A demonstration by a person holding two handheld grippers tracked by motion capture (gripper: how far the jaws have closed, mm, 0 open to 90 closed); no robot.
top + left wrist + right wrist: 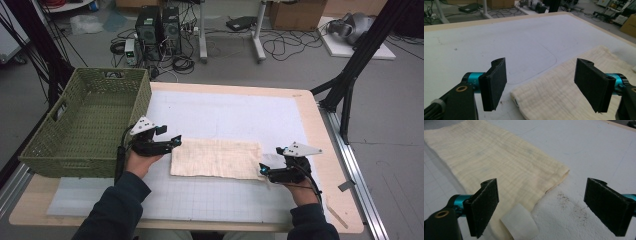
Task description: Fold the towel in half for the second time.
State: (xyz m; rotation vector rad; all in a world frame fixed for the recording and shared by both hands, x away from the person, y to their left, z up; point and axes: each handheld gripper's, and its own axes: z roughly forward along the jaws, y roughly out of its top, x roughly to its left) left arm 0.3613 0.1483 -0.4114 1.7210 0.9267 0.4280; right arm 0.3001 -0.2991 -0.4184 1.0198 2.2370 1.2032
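Note:
A folded cream cloth [216, 158] lies flat on the white mat [225, 115] in the middle of the table. My left gripper [176, 140] sits at the cloth's upper left corner, open, its jaws straddling that corner of the cloth [554, 95] with nothing clamped. My right gripper [263, 171] rests at the cloth's lower right corner, also open; its jaws stand wide apart over the edge of the cloth [499, 162]. A small white label [520, 225] sticks out from the cloth's near corner in the right gripper view.
A green woven basket [85, 120] stands at the table's left side, beside my left hand. The wooden table edge [330, 165] runs along the right. Dark specks [571, 205] mark the mat near the right gripper. Computers and cables lie on the floor behind.

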